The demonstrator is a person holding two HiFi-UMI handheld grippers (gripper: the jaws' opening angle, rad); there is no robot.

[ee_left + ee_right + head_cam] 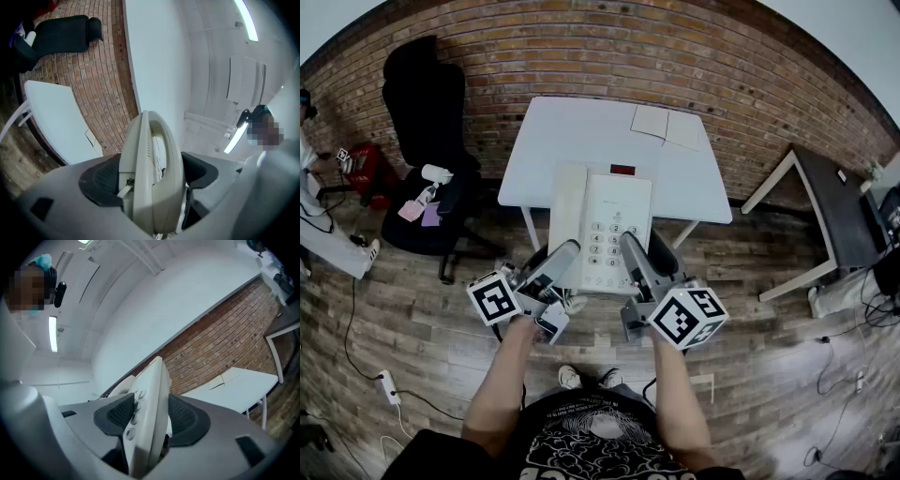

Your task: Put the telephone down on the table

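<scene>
A cream desk telephone (605,225) with a keypad and its handset on the left hangs in the air in front of the white table (581,131), over the wooden floor. My left gripper (567,253) is shut on its handset side; in the left gripper view the telephone (150,173) stands edge-on, pressed between the dark pads (101,180). My right gripper (633,246) is shut on the keypad side, and in the right gripper view the telephone (147,413) is clamped between the pads (185,420). The table (234,385) lies beyond it.
A folded paper (667,125) lies at the table's far right corner. A black office chair (427,112) stands to the left, a dark side table (834,211) to the right. A person (319,216) stands at the far left. A power strip (386,384) and cables lie on the floor.
</scene>
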